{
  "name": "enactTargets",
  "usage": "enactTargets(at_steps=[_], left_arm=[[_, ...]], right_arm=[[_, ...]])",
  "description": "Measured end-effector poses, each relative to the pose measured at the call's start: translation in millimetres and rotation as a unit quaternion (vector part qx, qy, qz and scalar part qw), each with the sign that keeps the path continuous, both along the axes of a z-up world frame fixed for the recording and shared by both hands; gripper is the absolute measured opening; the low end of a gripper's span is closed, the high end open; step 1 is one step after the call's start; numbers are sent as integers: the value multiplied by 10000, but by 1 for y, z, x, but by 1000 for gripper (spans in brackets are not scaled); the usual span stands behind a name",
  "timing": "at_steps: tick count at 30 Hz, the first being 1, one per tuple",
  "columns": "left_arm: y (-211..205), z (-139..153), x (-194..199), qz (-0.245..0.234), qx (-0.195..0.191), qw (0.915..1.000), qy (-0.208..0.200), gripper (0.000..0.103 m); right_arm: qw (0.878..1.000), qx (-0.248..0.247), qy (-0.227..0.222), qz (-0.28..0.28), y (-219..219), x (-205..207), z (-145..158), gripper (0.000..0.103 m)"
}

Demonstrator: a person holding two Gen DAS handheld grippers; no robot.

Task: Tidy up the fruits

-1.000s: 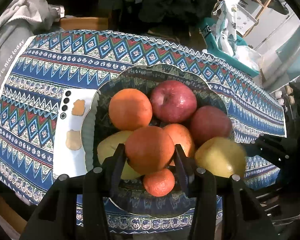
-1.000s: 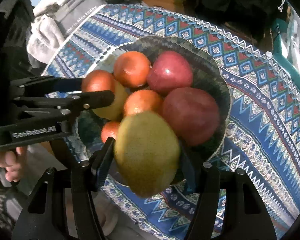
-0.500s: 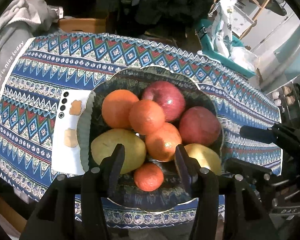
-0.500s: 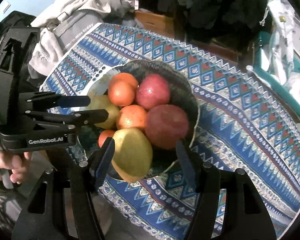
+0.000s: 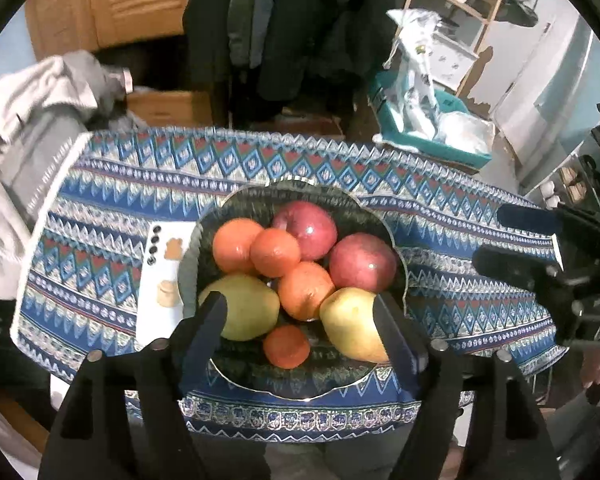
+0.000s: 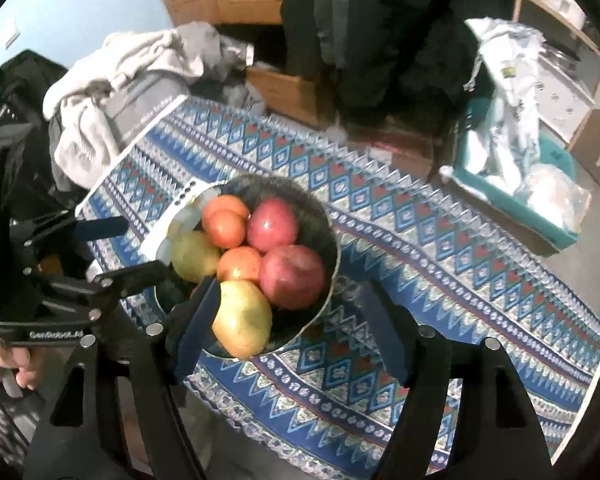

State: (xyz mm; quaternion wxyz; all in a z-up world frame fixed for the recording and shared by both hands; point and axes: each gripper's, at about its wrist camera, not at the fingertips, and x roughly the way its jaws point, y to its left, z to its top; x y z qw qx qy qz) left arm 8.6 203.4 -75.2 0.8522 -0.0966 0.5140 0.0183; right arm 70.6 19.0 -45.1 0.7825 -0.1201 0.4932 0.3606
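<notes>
1. Patterned blue cloth (image 5: 100, 184) covers the table, with a grey garment heap at the upper left of the frame, a teal bin of bags at the upper right, and dark coats hanging behind.
2. At centre, the dark scalloped bowl (image 5: 236, 208) holds all the fruit: two red apples (image 5: 362, 258), oranges (image 5: 304, 290), a small tangerine (image 5: 286, 346) at the near rim, and two yellow-green pears (image 5: 354, 322).
3. A white phone (image 5: 160, 280) lies on the cloth, partly tucked under the bowl's left edge.
4. Risk, as I judge it: the fruit is heaped, and the right-hand pear leans at the near rim. A bump from either claw could roll it out onto the cloth.
5. Another risk is nudging the bowl, which could shove the phone toward the table edge.
6. Left gripper (image 5: 300, 320) points steeply down over the bowl's near side. Its jaws have just been opening, now spread with nothing pinched.
7. Right gripper (image 6: 288, 308) also tilts down from the lower part of its view. Its jaws have just been opening too, empty and clear of the pear.
</notes>
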Motion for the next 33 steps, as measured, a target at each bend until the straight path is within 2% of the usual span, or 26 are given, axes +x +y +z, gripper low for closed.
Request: enactTargets(at_steps=[11, 13, 18, 20, 25, 33], left_arm=[[-26, 37, -10, -222, 433, 9981, -387, 82], [-29, 43, -12, -241, 432, 9979, -428, 87], [-36, 61, -17, -181, 563, 9960, -669, 88], [-37, 68, -19, -120, 653, 9948, -766, 91], [-39, 76, -22, -49, 744, 9935, -862, 100], [-42, 80, -21, -46, 879, 9930, -783, 100]], right_arm=[[9976, 355, -403, -436, -39, -3, 44, 79], [9965, 414, -472, -547, -48, -4, 51, 80], [9929, 470, -805, -744, -63, -9, 68, 84], [9911, 480, -939, -809, -69, -13, 73, 84], [9874, 505, -1121, -999, -84, -20, 76, 85], [9851, 433, -1230, -1120, -102, -26, 72, 85]])
